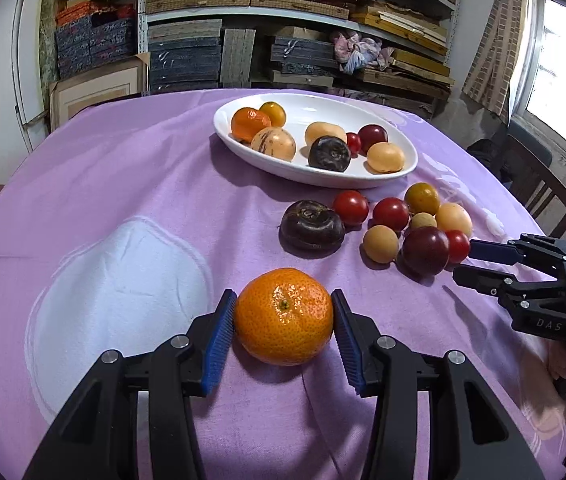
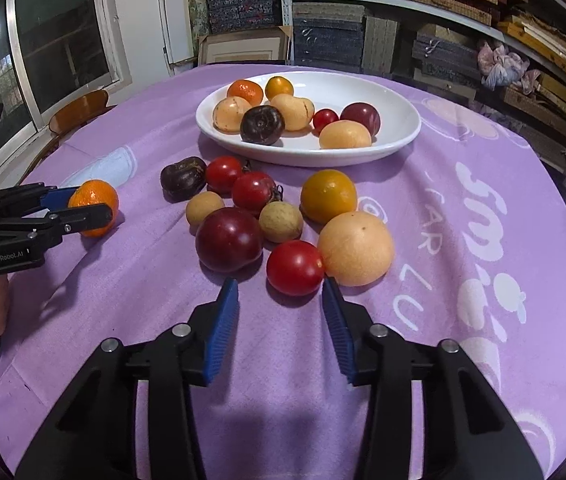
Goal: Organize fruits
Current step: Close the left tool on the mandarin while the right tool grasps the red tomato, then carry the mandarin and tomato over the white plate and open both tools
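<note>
An orange mandarin (image 1: pixel 283 316) rests on the purple cloth between the blue pads of my left gripper (image 1: pixel 283 300); the pads touch both its sides. It also shows in the right wrist view (image 2: pixel 94 199), held by that gripper. My right gripper (image 2: pixel 281 292) is open and empty, just short of a red tomato (image 2: pixel 295 267) at the near edge of a cluster of loose fruits. A white oval plate (image 2: pixel 399 142) at the back holds several fruits.
The loose cluster holds a dark plum (image 2: pixel 229 239), a pale round fruit (image 2: pixel 356 249), a yellow-orange fruit (image 2: pixel 328 196), more tomatoes and a dark purple fruit (image 2: pixel 183 178). Shelves of stacked boards stand behind the table. A wooden chair (image 2: pixel 79 114) is at the left edge.
</note>
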